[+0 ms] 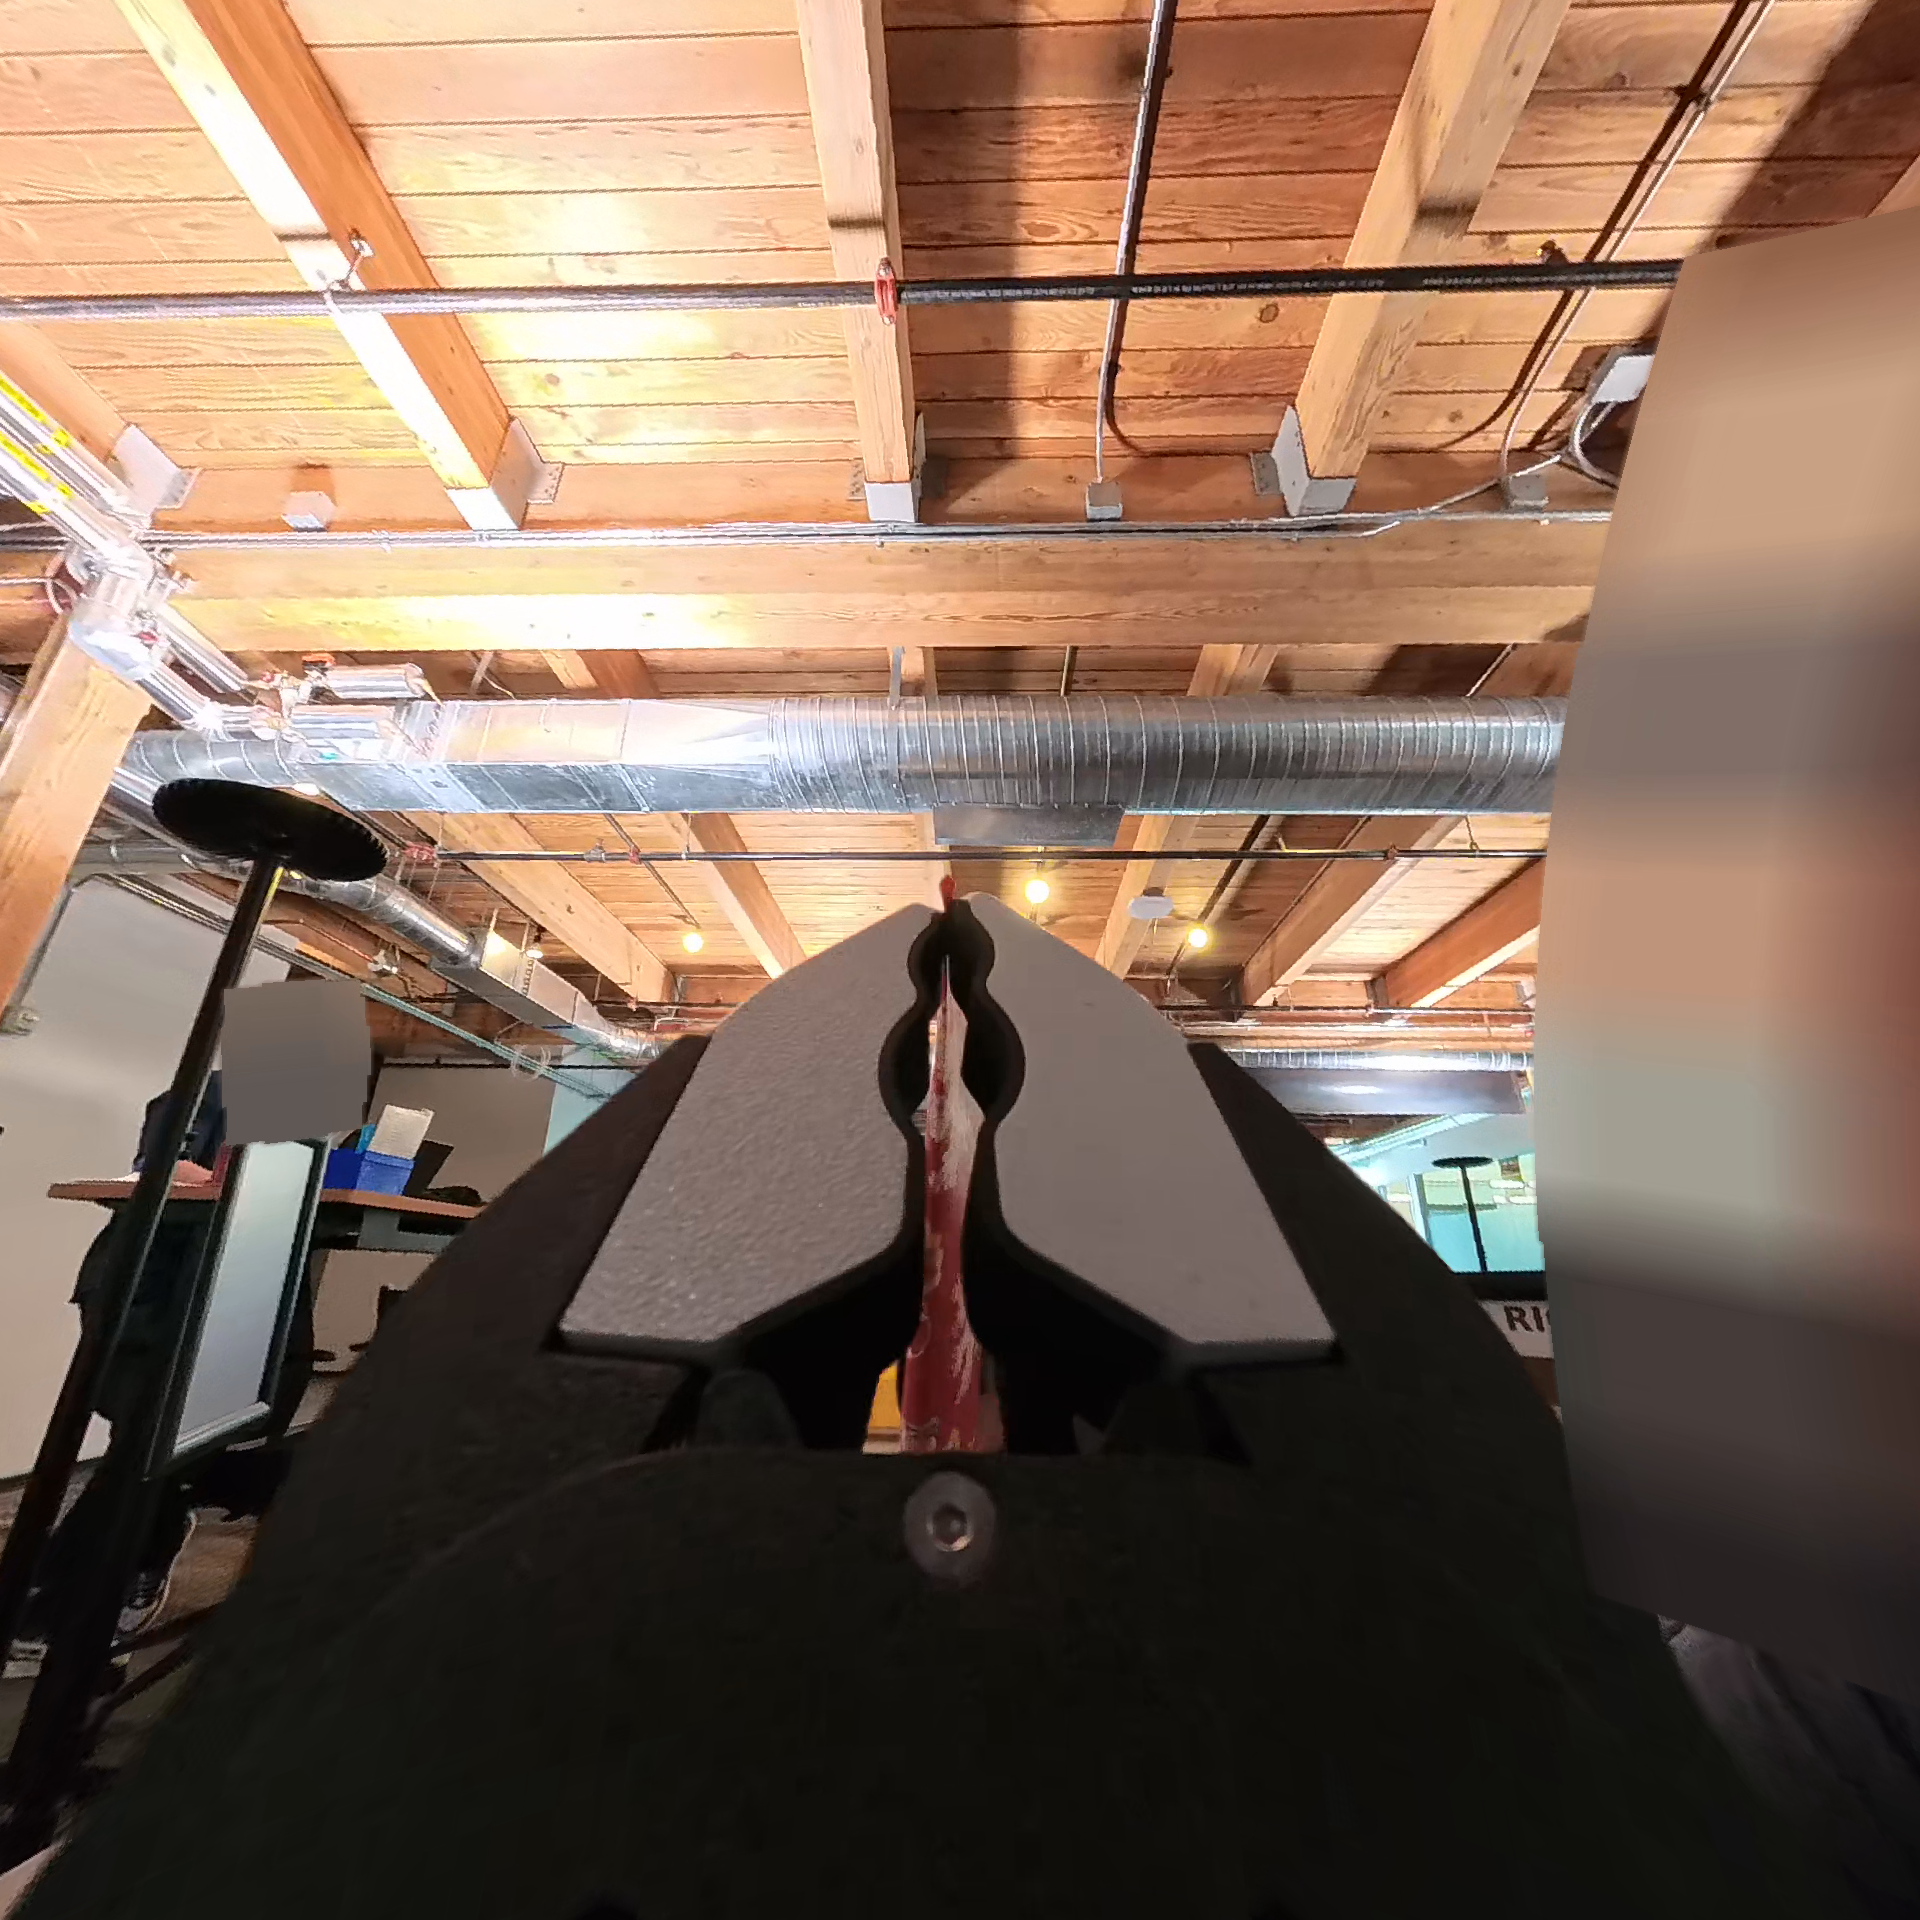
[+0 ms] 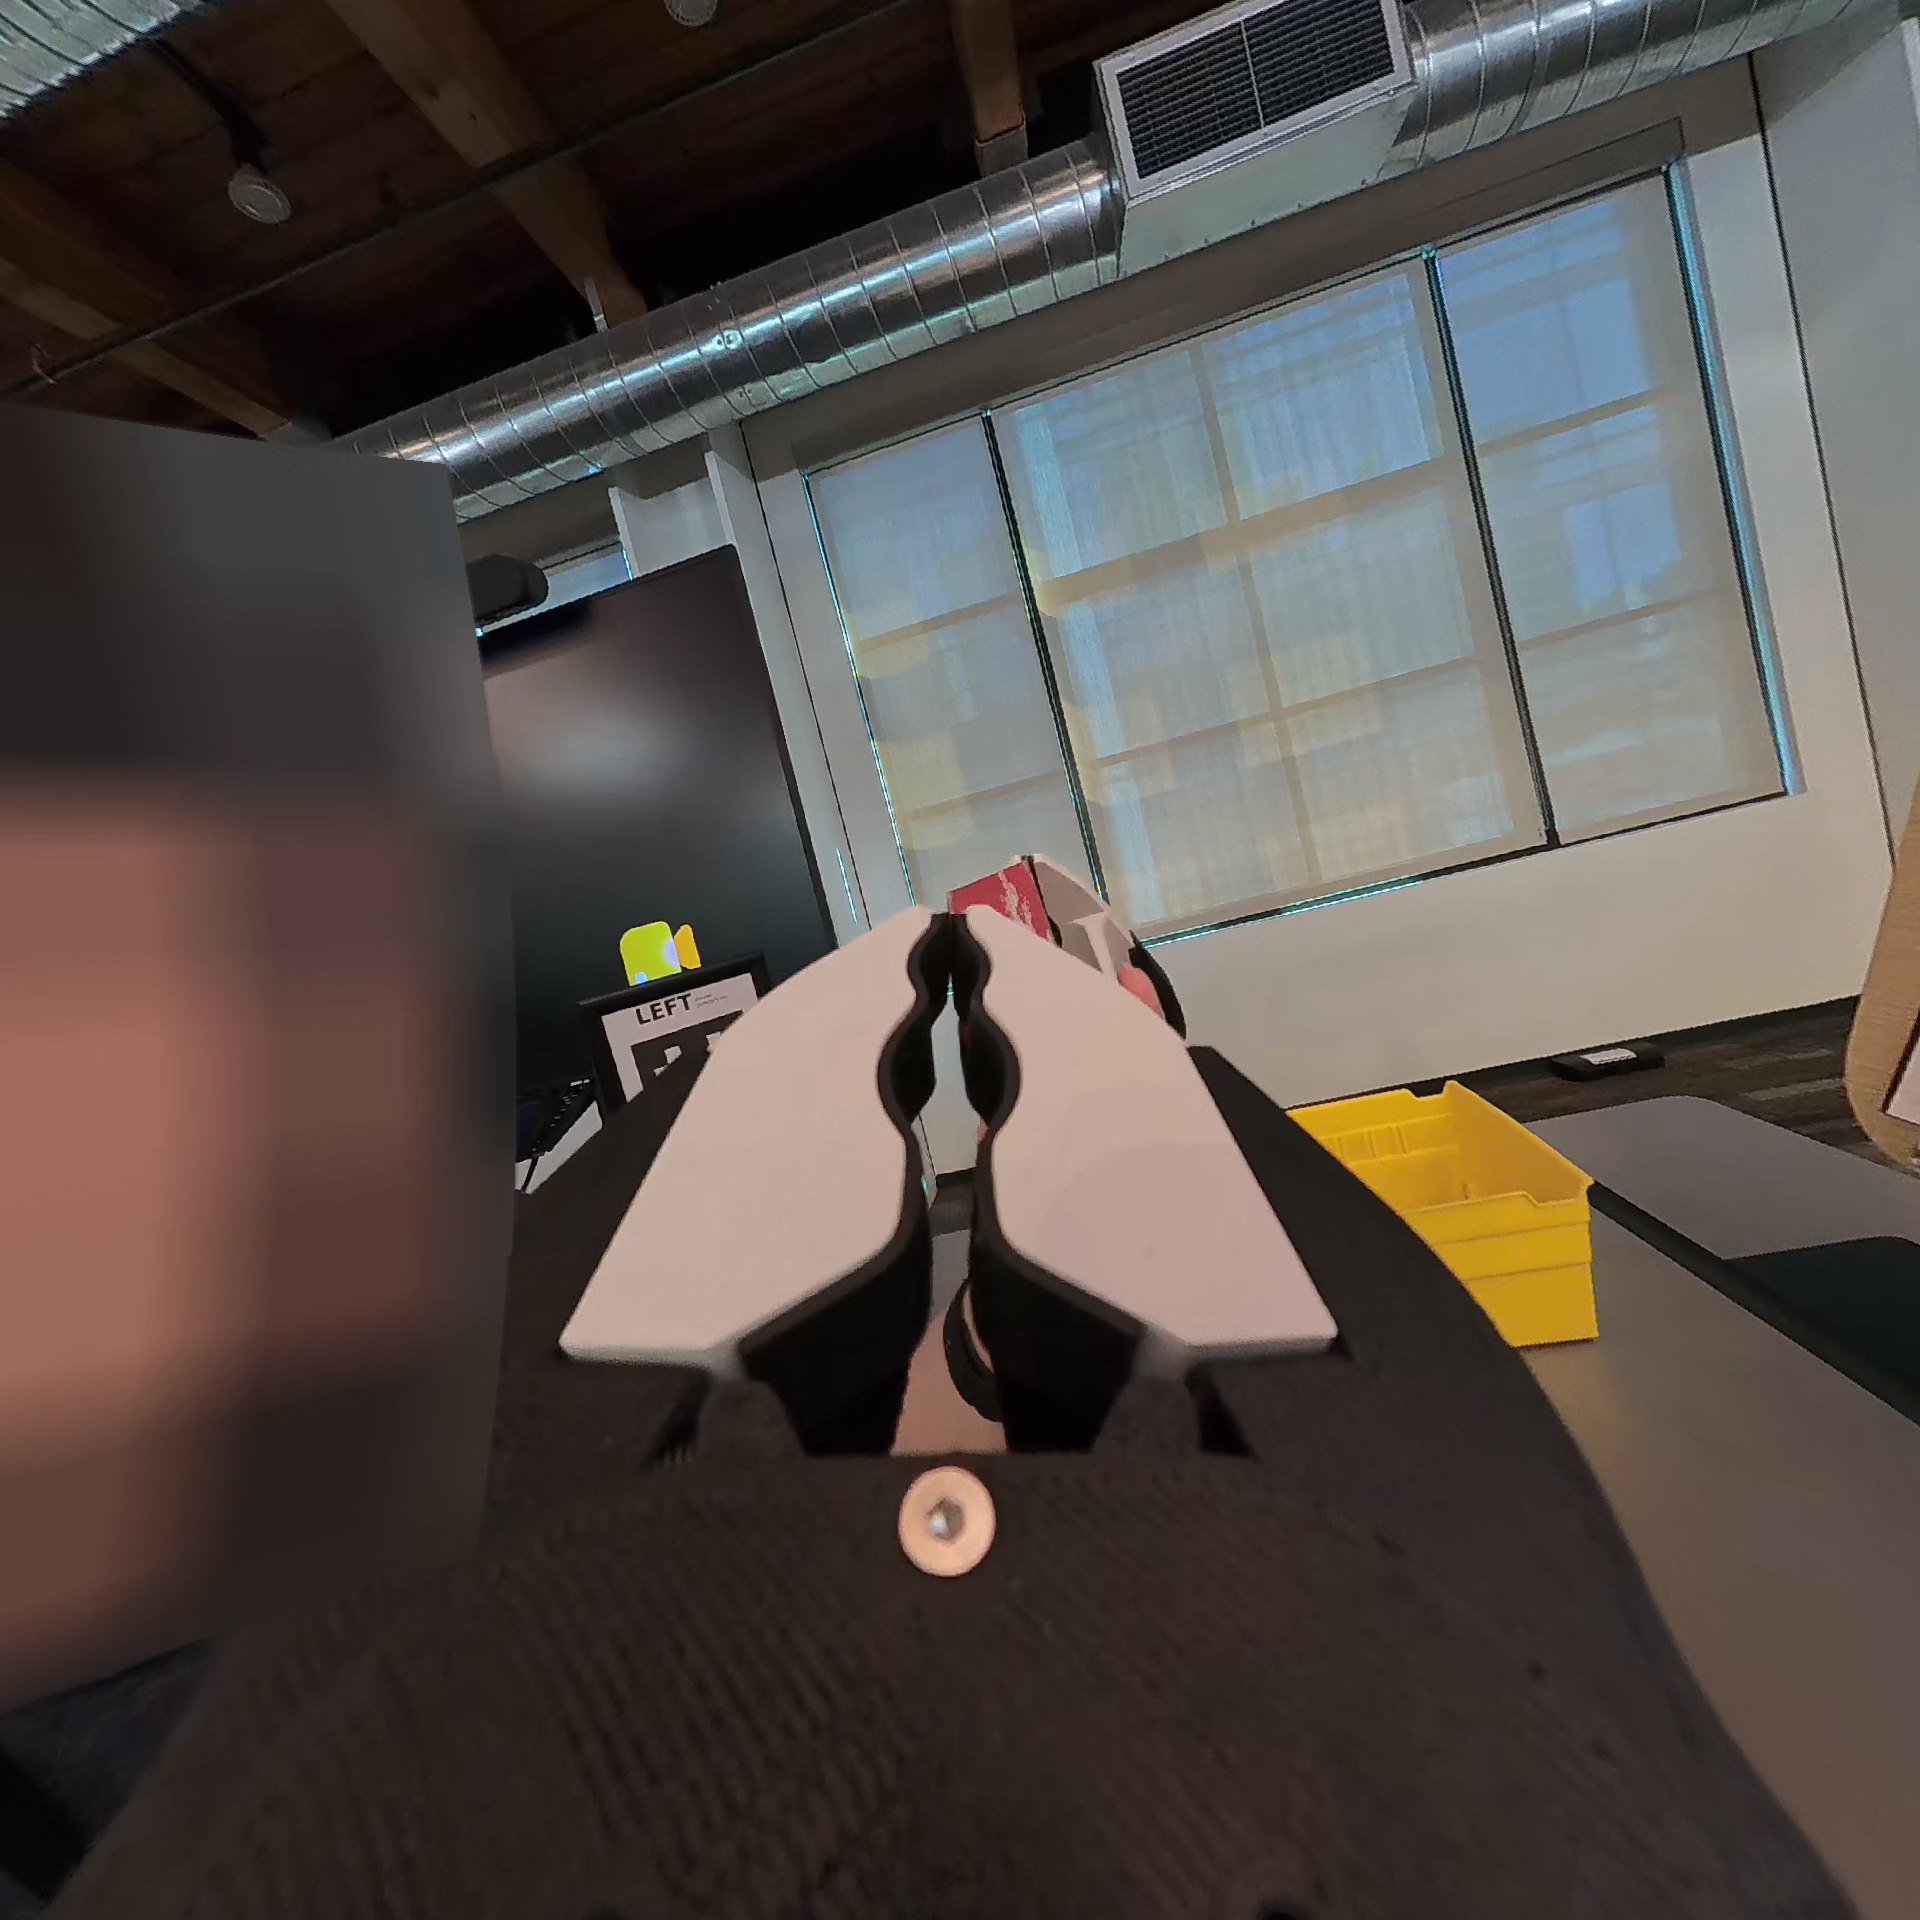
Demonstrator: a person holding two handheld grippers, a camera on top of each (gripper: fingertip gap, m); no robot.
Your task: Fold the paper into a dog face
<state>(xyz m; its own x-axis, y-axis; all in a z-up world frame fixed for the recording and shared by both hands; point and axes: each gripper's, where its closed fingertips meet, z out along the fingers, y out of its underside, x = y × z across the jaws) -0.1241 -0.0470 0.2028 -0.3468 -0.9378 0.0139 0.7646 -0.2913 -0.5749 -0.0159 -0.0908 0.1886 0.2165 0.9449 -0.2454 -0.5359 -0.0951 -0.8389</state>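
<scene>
My left gripper [image 1: 948, 909] points up toward the wooden ceiling. It is shut on the red patterned paper [image 1: 948, 1195], which I see edge-on as a thin strip running between the fingers, with a sliver past the tips. My right gripper [image 2: 951, 925] is held about level above the table, its jaws closed. A red and white fold of the paper [image 2: 1003, 896] sticks out just beyond and to the right of its tips. The rest of the paper is hidden behind both grippers' fingers.
A yellow bin [image 2: 1455, 1205] stands on the grey table [image 2: 1714, 1351] to the right. A dark screen [image 2: 644, 748] and a white marker card [image 2: 675, 1029] are behind on the left. A black floor lamp [image 1: 208, 1039] and a person [image 1: 125, 1299] are far left.
</scene>
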